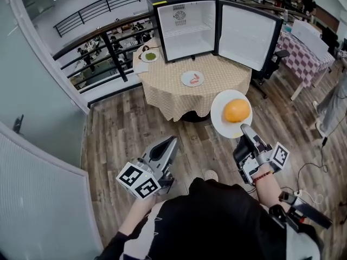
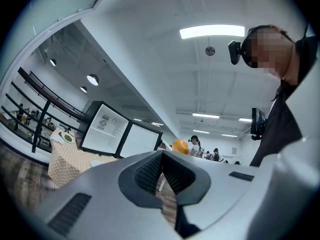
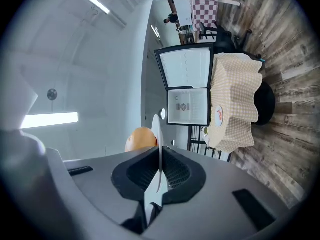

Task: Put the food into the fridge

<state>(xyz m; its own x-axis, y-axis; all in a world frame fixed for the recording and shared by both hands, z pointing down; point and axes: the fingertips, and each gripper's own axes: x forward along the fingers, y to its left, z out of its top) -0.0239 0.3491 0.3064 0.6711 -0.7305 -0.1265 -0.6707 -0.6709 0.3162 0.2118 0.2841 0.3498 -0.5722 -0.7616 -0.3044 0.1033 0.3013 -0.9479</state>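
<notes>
Hard-to-see bits first: the person's dark top fills the bottom of the head view and cuts off both arms. The near rim of the round white plate (image 1: 221, 106) disappears btw the pads of the right gripper (image 1: 245, 128), which is clamped tight on that edge. The round orange fruit (image 1: 237, 111) sits on that plate, right of centre frame, short of the table. The left gripper (image 1: 172, 141), lower centre-left, has its jaws pressed together w/ nothing in them. The black mini fridge w/ white inside (image 1: 187, 28) stands top centre on the round table w/ beige checked cloth (image 1: 162, 88), its door (image 1: 246, 34) swung open to the right. There's a round sticker on its back wall, way too small to read. On the cloth there's a small plate w/ pinkish food (image 1: 192, 78) mid-table and a plate w/ green food (image 1: 149, 56) at the upper-left edge, can't tell what either is. The table base is mostly hidden under the cloth. Bare wood-plank floor (image 1: 124, 129) lies open btw person and table, black railing (image 1: 103, 7) upper left.
</notes>
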